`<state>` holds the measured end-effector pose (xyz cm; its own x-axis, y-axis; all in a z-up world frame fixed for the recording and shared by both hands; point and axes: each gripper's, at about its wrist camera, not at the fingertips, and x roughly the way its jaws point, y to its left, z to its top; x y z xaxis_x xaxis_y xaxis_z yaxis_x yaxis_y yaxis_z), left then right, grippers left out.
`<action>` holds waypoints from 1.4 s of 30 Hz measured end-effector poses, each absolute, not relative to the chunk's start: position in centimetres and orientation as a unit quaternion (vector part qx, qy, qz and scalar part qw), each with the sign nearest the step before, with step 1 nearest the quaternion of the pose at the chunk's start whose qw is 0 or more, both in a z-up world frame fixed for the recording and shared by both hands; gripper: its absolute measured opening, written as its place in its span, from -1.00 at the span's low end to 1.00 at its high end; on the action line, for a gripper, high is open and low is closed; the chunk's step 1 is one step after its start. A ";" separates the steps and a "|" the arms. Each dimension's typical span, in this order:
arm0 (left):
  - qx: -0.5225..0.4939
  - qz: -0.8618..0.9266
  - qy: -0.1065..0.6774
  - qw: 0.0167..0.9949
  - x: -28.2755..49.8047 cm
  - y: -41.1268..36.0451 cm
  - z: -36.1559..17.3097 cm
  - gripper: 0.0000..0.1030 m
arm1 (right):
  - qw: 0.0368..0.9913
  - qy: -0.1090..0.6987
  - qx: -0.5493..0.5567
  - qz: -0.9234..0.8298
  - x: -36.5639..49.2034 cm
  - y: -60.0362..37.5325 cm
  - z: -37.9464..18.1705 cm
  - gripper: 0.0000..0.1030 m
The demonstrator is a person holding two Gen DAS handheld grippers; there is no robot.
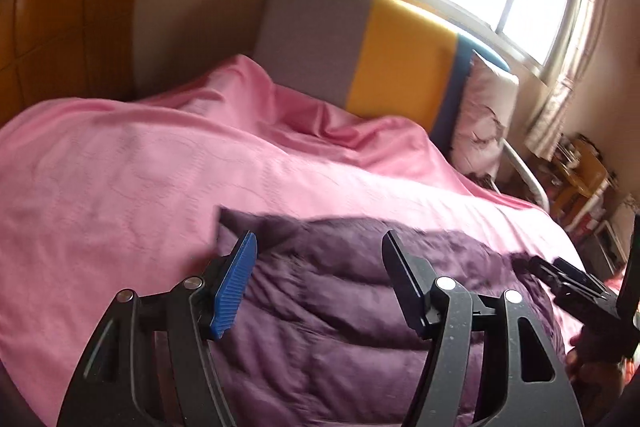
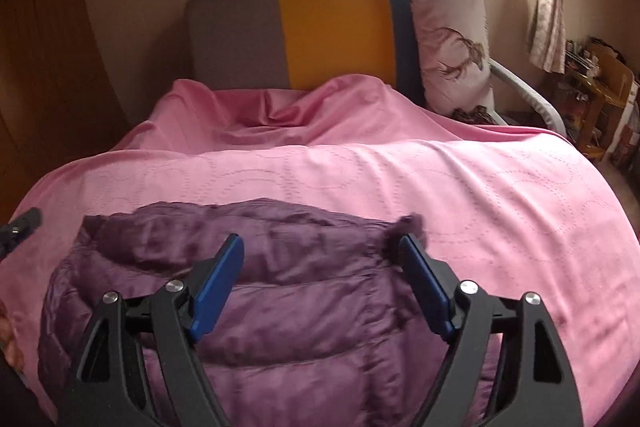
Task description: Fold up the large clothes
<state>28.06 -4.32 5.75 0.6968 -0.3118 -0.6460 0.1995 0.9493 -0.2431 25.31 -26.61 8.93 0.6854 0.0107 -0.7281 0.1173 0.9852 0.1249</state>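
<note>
With the left gripper (image 1: 318,285) and right gripper (image 2: 320,291) both spread wide and empty above the purple puffer jacket (image 2: 280,291), folded at 6 o'clock on the pink bed (image 2: 500,195), its springy padding may puff the fold open.

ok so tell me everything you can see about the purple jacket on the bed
The purple jacket is a quilted, puffy garment with horizontal stitched channels and a slightly shiny fabric. It lies flat on the pink bedspread, apparently already folded over, with a fuzzy dark tuft at its far right corner. Both pairs of tongs, left and right, stand open just above it with no fabric pinched between them; only the bedspread clearly touches it.
</note>
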 end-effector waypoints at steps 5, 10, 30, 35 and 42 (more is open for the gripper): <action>-0.046 -0.135 0.408 0.902 28.2 -7.7 0.8 0.24 | 0.900 0.431 0.054 -0.026 26.2 -22.7 5.2 0.57; -0.055 -0.125 0.422 0.896 29.2 -7.1 -2.7 0.33 | 0.890 0.445 0.086 -0.037 26.5 -23.5 1.8 0.58; -0.069 -0.106 0.386 0.914 23.3 -5.1 0.7 0.33 | 0.891 0.430 0.148 -0.011 20.3 -29.2 4.6 0.63; -0.026 -0.130 0.373 0.918 19.8 -8.0 1.3 0.33 | 0.893 0.419 0.159 -0.029 15.8 -31.9 4.9 0.63; 0.035 -0.125 0.405 0.905 20.4 -11.4 -2.2 0.35 | 0.880 0.442 0.171 -0.037 14.0 -33.3 1.5 0.64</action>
<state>20.42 -11.36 -2.16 0.6416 -0.1977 -0.7412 0.2537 0.9665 -0.0382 13.99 -33.34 1.55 0.6072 0.0860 -0.7899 0.2167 0.9385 0.2687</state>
